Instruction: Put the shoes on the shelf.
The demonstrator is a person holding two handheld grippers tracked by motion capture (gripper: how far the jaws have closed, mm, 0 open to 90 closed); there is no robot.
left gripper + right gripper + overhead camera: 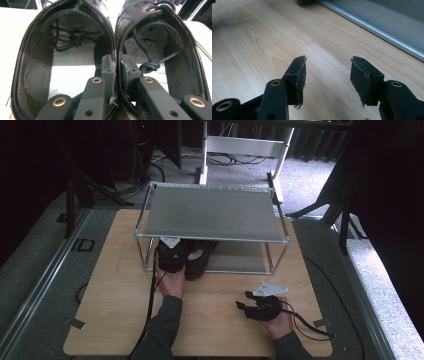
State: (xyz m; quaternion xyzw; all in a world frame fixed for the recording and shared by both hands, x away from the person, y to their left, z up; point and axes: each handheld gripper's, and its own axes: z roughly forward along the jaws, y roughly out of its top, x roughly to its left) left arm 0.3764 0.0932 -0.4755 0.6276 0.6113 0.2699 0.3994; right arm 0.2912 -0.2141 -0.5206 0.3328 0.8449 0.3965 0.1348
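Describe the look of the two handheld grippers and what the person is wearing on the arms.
Both tools are black. The left gripper has flat dark jaw arms with brass-ringed holes and worn, frayed pads; a black cable trails from it. The right gripper has the same build, carries a grey three-cornered plate on top, and trails its own black cable. Both forearms wear dark grey sleeves.

Low gap under the rack's upper shelf (210, 212) — front-left part taken up by the pair of black shoes (192, 260) and the left gripper (170, 254), clamped on the two touching inner walls (115, 62). Right of the shoes, lower shelf (240, 260) open between the front posts (268, 257). In front of the rack, bare table (115, 290) — right gripper (327, 75) there, jaws apart, nothing between them.
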